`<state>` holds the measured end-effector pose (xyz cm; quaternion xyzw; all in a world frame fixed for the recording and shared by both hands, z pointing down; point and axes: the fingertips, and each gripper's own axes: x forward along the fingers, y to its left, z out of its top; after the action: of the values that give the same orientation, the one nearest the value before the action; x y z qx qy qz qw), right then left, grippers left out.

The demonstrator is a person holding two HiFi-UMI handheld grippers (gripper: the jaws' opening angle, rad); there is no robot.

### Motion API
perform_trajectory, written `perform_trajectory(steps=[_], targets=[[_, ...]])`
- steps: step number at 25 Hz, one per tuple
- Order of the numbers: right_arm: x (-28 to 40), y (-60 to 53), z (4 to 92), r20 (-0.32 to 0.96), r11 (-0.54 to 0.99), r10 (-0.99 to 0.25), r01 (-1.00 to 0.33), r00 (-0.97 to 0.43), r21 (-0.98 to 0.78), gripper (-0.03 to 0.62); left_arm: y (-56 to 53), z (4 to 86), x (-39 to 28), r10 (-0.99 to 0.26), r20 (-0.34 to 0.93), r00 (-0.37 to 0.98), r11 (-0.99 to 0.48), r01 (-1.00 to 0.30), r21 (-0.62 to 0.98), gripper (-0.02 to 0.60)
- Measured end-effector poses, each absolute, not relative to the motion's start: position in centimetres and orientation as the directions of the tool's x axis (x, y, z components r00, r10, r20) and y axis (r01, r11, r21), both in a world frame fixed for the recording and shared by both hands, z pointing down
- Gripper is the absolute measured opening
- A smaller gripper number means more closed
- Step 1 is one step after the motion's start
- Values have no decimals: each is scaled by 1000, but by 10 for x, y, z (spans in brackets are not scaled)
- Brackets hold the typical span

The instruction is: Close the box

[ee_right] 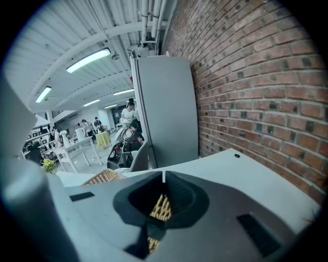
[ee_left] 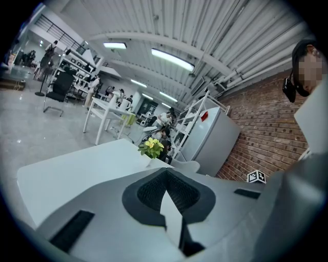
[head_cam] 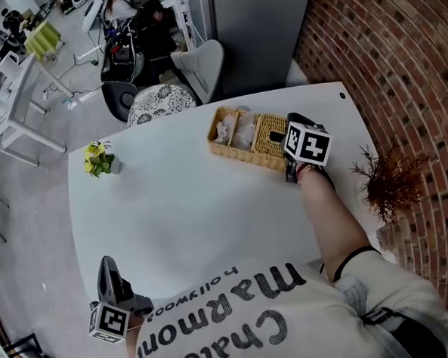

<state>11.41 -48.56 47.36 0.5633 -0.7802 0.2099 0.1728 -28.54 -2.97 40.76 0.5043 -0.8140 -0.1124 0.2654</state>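
Box (head_cam: pixel 246 137) on table (head_cam: pixel 196 214), plant (head_cam: pixel 99 159) left

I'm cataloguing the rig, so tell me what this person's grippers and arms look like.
Left claw and right claw are alike: broad grey jaws with a black textured recess. The left cube and right cube are white with black square markers. Worn: a pale T-shirt with dark lettering and a dark band on the right arm.

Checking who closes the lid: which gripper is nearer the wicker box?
Right. The right gripper is at the wicker box's right end, wicker between its jaws; the left gripper sits back by the table's near edge, far from it.
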Motion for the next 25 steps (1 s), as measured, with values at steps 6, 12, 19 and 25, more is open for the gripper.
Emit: perform_trajectory(steps=[6,12,19,25], targets=[[114,-486,475,519,277,-800,-953,-301,-126,20,-29,408,-286,-881,316,-353,467,-759,455,0],[114,-487,477,533,269,-794,-955,-292,-123,20,-25,410,-288,-880,312,-357,469,-754,461,0],[116,-485,479,557,258,-772,-952,-307,-167,38,-22,411,-288,-887,309,-342,454,-764,458,0],[120,-443,480,576,261,-746,-943,-334,-208,111,-23,410,-286,-915,287,-283,392,-787,477,0]])
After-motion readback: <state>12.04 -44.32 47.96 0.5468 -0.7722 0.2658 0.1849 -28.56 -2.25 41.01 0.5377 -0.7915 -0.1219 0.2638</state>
